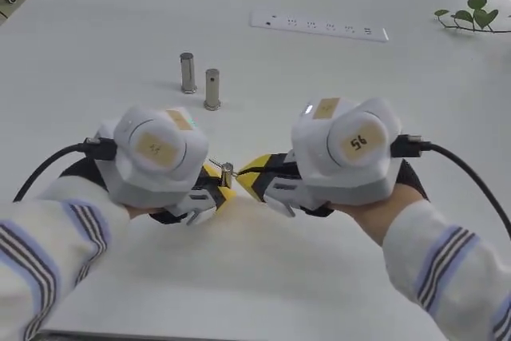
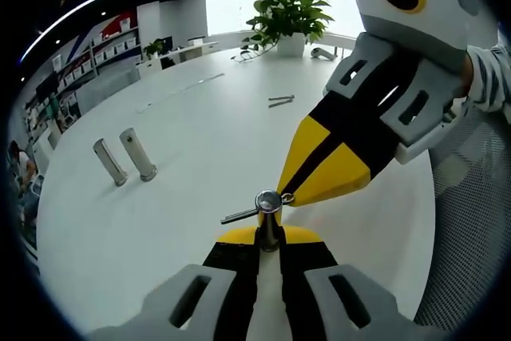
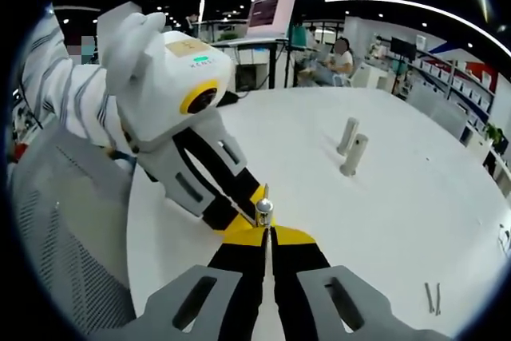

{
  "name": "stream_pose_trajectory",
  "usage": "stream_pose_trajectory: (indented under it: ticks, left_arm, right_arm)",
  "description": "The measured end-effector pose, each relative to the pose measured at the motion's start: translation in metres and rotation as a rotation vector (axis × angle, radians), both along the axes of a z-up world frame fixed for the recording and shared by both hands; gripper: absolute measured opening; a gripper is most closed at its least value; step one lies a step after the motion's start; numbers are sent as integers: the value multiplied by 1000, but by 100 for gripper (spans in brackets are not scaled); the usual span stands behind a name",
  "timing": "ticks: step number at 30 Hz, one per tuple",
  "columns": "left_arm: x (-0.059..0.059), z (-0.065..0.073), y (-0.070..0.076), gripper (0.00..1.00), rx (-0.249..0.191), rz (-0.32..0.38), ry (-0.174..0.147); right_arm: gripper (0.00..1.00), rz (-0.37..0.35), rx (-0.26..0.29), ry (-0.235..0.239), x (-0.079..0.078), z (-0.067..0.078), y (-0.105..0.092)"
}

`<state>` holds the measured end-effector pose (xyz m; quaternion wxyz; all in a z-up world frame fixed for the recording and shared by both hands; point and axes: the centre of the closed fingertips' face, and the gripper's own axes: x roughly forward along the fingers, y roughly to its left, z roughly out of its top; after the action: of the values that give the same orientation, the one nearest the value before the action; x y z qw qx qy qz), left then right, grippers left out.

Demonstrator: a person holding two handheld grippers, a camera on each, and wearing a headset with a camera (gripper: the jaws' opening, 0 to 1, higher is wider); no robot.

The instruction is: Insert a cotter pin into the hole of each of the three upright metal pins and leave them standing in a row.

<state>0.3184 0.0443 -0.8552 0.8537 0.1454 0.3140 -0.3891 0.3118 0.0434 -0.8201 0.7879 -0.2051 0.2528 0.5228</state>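
Head downward — gripper views seemingly oppose, sharing pin point(image 2: 268, 202).

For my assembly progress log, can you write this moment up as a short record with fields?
held pin: short grey metal cylinder pin, upright in the left gripper, fingers shut on it
cotter: thin wire cotter pin passing through the held pin's hole, its loop end pinched by the right gripper
waiting: two grey metal pins standing side by side, no cotters in them
spares: spare wire cotter pins lying on the white table
progress: first insertion under way
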Motion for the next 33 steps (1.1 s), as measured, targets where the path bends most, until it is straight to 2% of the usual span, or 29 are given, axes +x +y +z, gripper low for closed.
stream_pose_trajectory:
  ticks: [5,9,15,20,29,33]
  left_arm:
    - [0,0,0,7,0,0,-1]
    - [0,0,0,7,-4,1,0]
    - [-1,0,0,7,2,-11,-7]
    - [-2,1,0,7,2,-13,-6]
    - [-2,0,1,8,13,-26,-13]
    - [-3,-3,3,8,28,-26,-6]
  right_arm:
    - [6,14,-11,-4,-2,-2,-1]
    - [9,8,30,40,-7,-1,3]
    - [13,-11,56,46,-6,-1,7]
    - [14,-35,86,69,-3,0,10]
    - [15,-44,94,74,-2,-3,13]
    - [14,-40,92,78,-3,-6,15]
